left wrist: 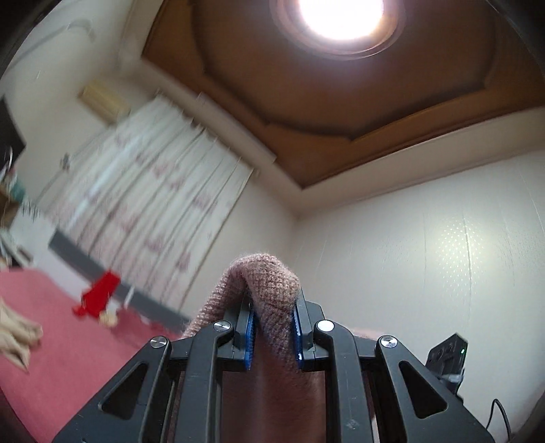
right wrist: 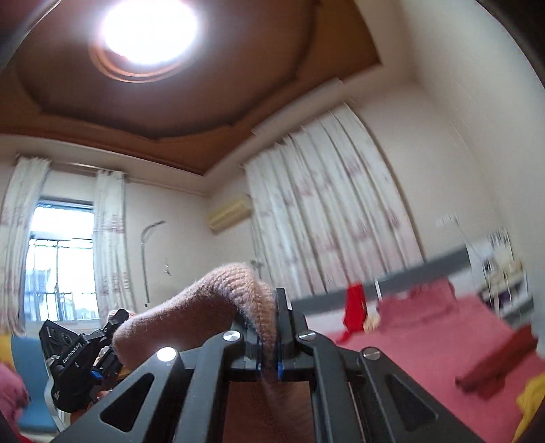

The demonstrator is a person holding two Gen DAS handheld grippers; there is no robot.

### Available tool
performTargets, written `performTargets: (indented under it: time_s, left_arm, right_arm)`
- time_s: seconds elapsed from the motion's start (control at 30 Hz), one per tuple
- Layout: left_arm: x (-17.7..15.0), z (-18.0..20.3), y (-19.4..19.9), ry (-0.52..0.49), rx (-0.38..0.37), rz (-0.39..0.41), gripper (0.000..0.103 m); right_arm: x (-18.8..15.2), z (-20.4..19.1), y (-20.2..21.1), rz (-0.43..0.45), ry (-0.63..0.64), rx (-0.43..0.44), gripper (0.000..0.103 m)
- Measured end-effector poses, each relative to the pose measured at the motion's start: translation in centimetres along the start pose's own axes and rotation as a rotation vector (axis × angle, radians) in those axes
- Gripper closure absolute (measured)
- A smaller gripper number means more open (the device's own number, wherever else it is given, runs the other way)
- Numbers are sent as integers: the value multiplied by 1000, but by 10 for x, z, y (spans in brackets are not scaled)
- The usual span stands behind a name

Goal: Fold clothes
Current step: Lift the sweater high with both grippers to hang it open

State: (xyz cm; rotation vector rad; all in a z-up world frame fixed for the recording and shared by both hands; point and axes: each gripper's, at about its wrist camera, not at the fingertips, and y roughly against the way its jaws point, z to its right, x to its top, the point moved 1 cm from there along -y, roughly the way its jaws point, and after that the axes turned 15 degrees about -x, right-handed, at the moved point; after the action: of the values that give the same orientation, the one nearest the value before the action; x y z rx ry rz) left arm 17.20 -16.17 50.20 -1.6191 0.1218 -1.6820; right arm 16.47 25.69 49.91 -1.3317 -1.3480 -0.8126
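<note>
We see a bed spread with a rose-pink cover [right wrist: 425, 340] low in both views, under a stepped brown wooden ceiling [left wrist: 340, 112] with a round glaring ceiling lamp [left wrist: 340, 17]. Cream walls close the room in, and long white curtains with a faint pink print [right wrist: 333, 204] hang beside a cream wall-mounted air conditioner [right wrist: 230, 213]. A bright red garment [right wrist: 354, 306] lies near the grey bed frame at the far edge of the bed.

Only the right wrist view gives us the daylit barred window [right wrist: 61, 259], a blue chair [right wrist: 30, 381] beneath it, a dark red-brown folded cloth [right wrist: 497, 364] and a yellow cloth [right wrist: 531, 402] on the bed, and the left gripper [right wrist: 102, 369] seen from outside, low at left. Only the left wrist view shows a beige cloth [left wrist: 17, 334] at the bed's left edge and a small black device with a cable [left wrist: 448, 357] by the right-hand wall.

No containers are legible in either view.

The dusty-pink knitted sweater [left wrist: 269, 289] is lifted off the bed, and both tongs are clenched on it: the left gripper [left wrist: 274, 335] pinches a thick fold that bulges above its blue pads, and the right gripper [right wrist: 269, 368] bites a thinner edge, the knit arching away to the left.
</note>
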Motion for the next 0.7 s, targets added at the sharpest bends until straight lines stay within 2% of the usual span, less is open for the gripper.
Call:
performTargets:
  time_s: [0.1,0.17,0.33,0.43,0.5,0.57,0.7]
  left_arm:
    - [26,35,15,-84,1,30,85]
    - [39,52,23,-97,-9,46,85]
    - [57,87,42,-159,-1,27,85]
    - [48,102,49,-267,54,-49,84]
    - [30,103,49,-322,89,-93,83]
    - [13,94,53,-324,124,-126,83]
    - [-34,40,60,-259,211,-209,83]
  right_arm:
    - [18,-22,23,35,32,33,99]
    - [27,-34,37,45,41,54,99]
    - [38,-58,75,62,58,96,99]
    - [19,-59,92,52,64,89,99]
    - [-5,-56,86,1,48,73,99]
    - [-30,-54,79,-50,32,56,99]
    - [-91,-48,39,-176,40,-4,99]
